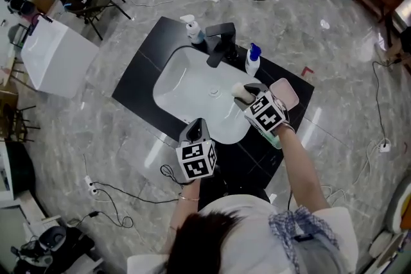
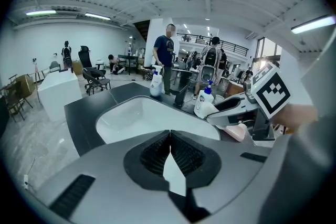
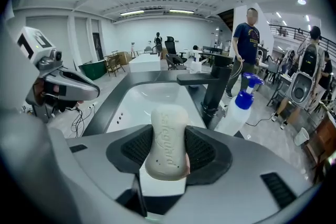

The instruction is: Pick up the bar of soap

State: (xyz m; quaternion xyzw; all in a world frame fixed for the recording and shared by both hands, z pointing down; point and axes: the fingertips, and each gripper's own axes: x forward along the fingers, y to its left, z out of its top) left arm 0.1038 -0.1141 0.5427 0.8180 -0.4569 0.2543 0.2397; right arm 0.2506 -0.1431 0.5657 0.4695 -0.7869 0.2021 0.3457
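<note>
The white bar of soap (image 3: 168,140) sits clamped between the black pads of my right gripper (image 3: 167,149), held over the white sink basin (image 3: 142,102). In the head view the soap (image 1: 241,92) pokes out of my right gripper (image 1: 247,94) above the basin's right side, next to the pink soap dish (image 1: 286,92). My left gripper (image 1: 195,131) hovers at the basin's near rim. Seen from the left gripper view, its jaws (image 2: 169,150) are shut with nothing between them.
A black tap (image 1: 220,40) stands at the back of the basin (image 1: 186,83). A white pump bottle (image 1: 193,28) is to its left and a blue-topped bottle (image 1: 253,59) to its right. The black counter (image 1: 141,70) surrounds the sink. People stand beyond it; cables cross the floor.
</note>
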